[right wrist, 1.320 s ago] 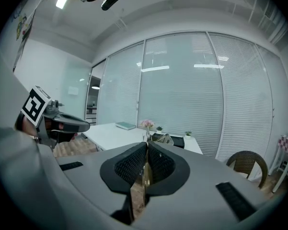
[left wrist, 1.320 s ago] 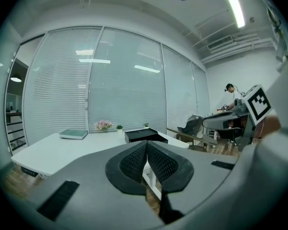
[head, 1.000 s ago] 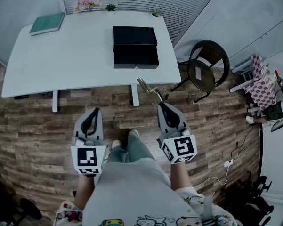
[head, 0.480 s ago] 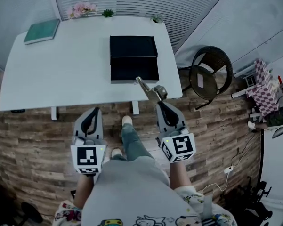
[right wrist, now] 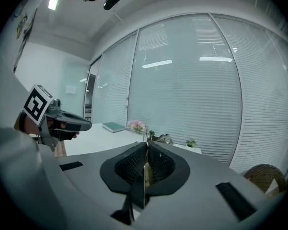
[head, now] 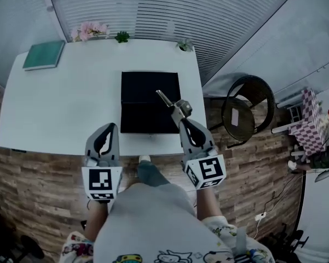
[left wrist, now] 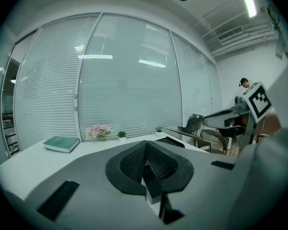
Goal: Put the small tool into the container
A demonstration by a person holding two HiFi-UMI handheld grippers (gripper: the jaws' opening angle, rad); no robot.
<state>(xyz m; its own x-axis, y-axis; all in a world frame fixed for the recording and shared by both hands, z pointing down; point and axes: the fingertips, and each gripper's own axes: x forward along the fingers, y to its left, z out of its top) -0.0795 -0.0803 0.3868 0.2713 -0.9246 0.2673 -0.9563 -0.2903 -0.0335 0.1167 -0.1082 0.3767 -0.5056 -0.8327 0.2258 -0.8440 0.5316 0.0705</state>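
One small tool in right gripper; black container near

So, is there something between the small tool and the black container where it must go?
Nothing visible does. The right claw holds the small tool, which in the head view overlaps the right part of the black container. No other thing shows between them.

White table: black container set near front edge; green book, pink flowers, two plants ranged along back.
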